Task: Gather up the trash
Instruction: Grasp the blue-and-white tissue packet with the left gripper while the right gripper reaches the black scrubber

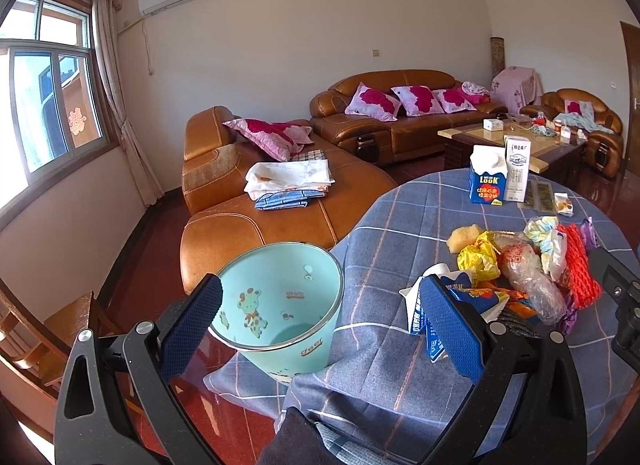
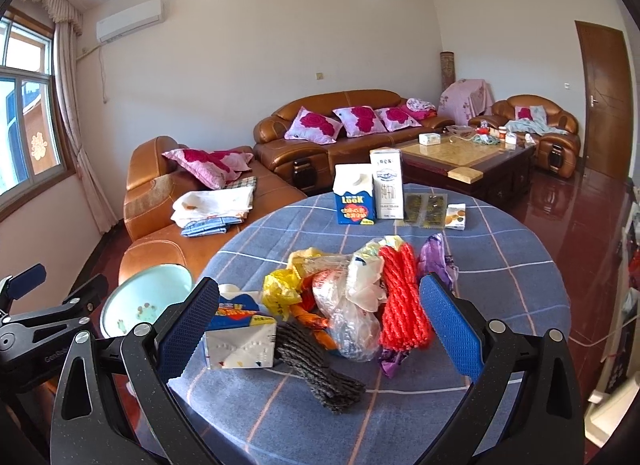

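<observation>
Left gripper (image 1: 320, 321) fingers spread wide, nothing between the pads; it hangs at the lower centre of the left wrist frame, straddling the gap between bin and trash.

Pale green bin (image 1: 280, 305) with a giraffe print sits at lower centre-left of that frame, mouth open and tilted toward the camera, just beside the edge of the round surface (image 1: 400, 233) under a blue checked cloth; whether the bin touches the cloth I cannot tell; its inside looks bare apart from small specks on the wall.

Right gripper (image 2: 320, 321) fingers also spread wide, gripping nothing; the trash pile lies between and beyond the pads at centre of the right wrist frame.

Pile, left to right in that frame: flattened white and blue carton (image 2: 240, 341) just beside the left pad; dark grey scouring cloth (image 2: 316, 365) in front of it; yellow wrapper (image 2: 280, 289); crumpled clear plastic bag (image 2: 352, 321); coil of red rope (image 2: 404, 301); purple wrapper (image 2: 436, 257) beside the right pad; pieces touching and overlapping.

Beyond the pile, upper centre of the surface: upright blue carton (image 2: 354, 195) touching a taller white carton (image 2: 386, 183); two dark flat sachets (image 2: 424, 209); a small white box (image 2: 456, 217).

Brown leather sofa (image 2: 188, 201) behind, folded cloths on its seat.
</observation>
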Demonstrator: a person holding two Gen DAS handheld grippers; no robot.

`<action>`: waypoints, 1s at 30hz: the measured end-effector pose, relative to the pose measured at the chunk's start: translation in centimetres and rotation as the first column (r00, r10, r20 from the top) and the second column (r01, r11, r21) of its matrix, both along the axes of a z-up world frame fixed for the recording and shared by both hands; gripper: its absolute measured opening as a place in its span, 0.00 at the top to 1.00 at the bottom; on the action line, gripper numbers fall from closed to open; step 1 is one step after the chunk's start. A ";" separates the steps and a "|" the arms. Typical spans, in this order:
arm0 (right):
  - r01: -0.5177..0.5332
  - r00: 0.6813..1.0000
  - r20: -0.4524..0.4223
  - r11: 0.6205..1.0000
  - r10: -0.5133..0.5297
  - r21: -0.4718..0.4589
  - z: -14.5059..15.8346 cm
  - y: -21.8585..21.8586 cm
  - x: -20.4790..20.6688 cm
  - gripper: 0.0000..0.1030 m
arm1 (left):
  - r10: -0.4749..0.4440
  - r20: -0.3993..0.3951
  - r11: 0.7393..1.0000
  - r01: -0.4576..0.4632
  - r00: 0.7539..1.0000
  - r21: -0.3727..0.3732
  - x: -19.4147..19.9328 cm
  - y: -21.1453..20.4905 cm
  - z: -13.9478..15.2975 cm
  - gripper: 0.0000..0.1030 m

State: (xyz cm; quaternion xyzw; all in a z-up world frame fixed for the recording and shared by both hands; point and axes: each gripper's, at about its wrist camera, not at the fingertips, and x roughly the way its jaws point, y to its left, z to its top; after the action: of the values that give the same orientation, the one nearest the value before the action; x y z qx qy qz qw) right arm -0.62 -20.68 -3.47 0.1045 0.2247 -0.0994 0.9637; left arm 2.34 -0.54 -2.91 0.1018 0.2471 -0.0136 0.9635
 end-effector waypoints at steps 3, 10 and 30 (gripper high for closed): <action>0.034 0.999 -0.019 0.999 -0.034 -0.004 -1.2 -1.1 0.4 0.05 | -0.004 -0.019 1.000 0.004 1.000 0.010 1.0 -0.5 -1.5 0.06; 0.073 0.994 -0.077 0.997 -0.074 -0.019 -4.3 -2.6 1.5 0.06 | -0.039 -0.075 0.999 0.041 0.996 0.024 2.7 -1.8 -4.5 0.06; 0.202 0.976 -0.079 0.979 -0.201 0.005 -6.8 -6.1 0.3 0.11 | -0.189 -0.054 0.979 0.192 0.981 0.071 1.9 -8.7 -6.5 0.06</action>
State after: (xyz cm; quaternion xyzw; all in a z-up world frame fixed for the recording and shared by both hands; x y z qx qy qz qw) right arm -0.34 -26.80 -10.31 0.1289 0.2511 -0.1989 0.9385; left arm 4.27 -9.26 -9.44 0.1611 0.2593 -0.0990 0.9471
